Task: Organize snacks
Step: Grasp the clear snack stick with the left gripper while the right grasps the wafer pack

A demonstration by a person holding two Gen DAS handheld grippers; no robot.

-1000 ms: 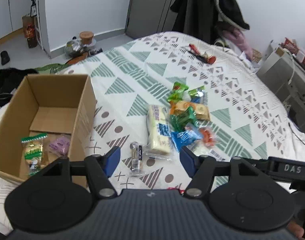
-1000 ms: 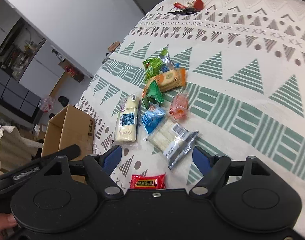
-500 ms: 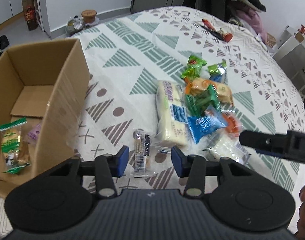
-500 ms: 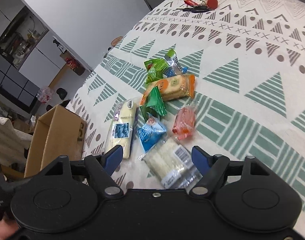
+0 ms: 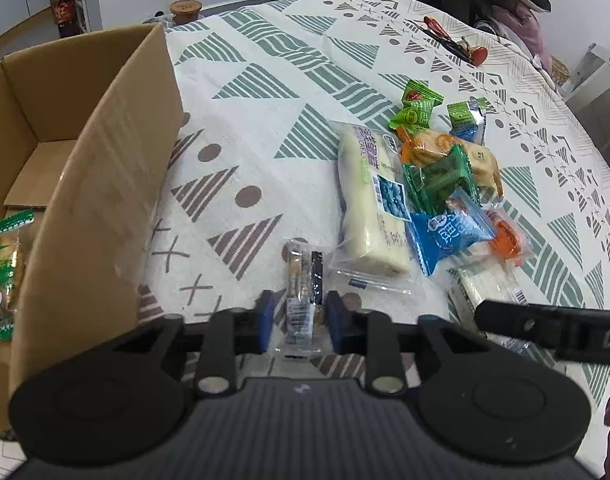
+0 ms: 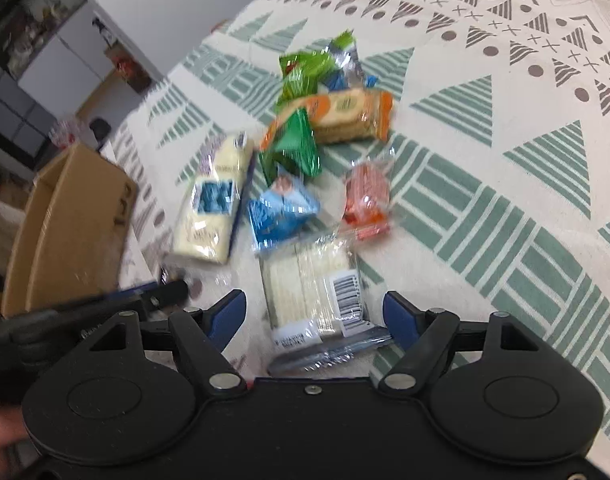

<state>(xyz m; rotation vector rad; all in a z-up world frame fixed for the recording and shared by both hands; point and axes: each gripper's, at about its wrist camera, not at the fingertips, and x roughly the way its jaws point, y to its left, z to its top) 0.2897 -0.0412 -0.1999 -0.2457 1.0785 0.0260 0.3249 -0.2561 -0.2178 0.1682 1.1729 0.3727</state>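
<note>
Your left gripper [image 5: 298, 322] has dropped onto the slim clear-wrapped snack stick with the black label [image 5: 303, 280], and its jaws, spread a second ago, now pinch the packet's near end where it lies on the patterned bedspread [image 5: 265, 92]; that snack looks ready to lift. The open brown cardboard box [image 5: 101, 184] stands at nine o'clock from it, holding a green-and-white snack packet [image 5: 1, 256] in its near corner. Your right gripper [image 6: 315, 316] has come lower, jaws spread either side of the clear-wrapped white wafer pack [image 6: 313, 276], not pressing it.
</note>
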